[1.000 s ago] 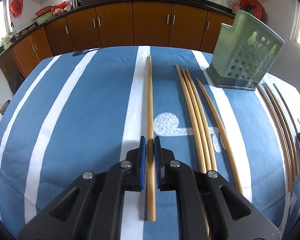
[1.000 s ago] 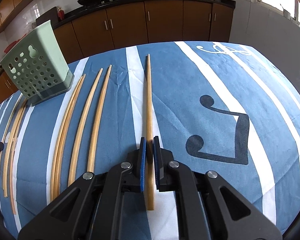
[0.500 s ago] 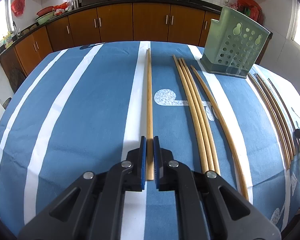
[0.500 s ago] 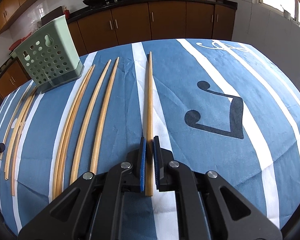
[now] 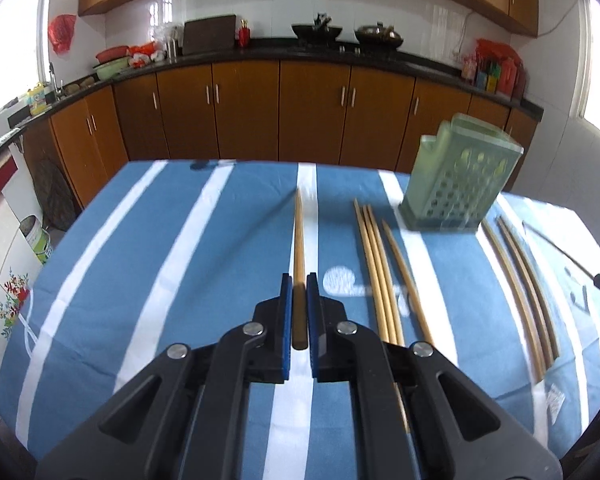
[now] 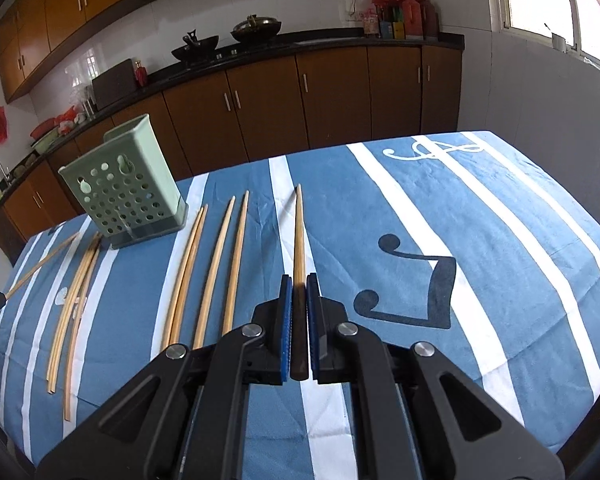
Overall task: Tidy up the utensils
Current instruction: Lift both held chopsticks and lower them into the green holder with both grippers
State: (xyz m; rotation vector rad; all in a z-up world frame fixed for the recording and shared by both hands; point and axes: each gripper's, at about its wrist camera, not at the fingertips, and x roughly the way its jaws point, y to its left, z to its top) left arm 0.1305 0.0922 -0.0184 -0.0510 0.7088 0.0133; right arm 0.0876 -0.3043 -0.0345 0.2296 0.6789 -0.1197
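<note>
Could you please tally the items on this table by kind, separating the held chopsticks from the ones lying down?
Chopsticks held: 2
Chopsticks lying on the tablecloth: 7
Green utensil holder: 1
Total: 10

On the table (image 6: 500,240), the utensil holder (image 6: 128,196) stands at the far edge, with loose chopsticks (image 6: 216,272) lying to its right and another group (image 6: 76,292) to its left.

One long tan wooden chopstick (image 5: 299,240) is clamped and raised, tip toward the table's far edge. A second such chopstick (image 6: 299,236) is likewise clamped. Loose wooden chopsticks (image 6: 216,268) lie parallel on the striped tablecloth. A perforated pale-green plastic utensil holder (image 6: 126,184) stands upright near the far edge.
</note>
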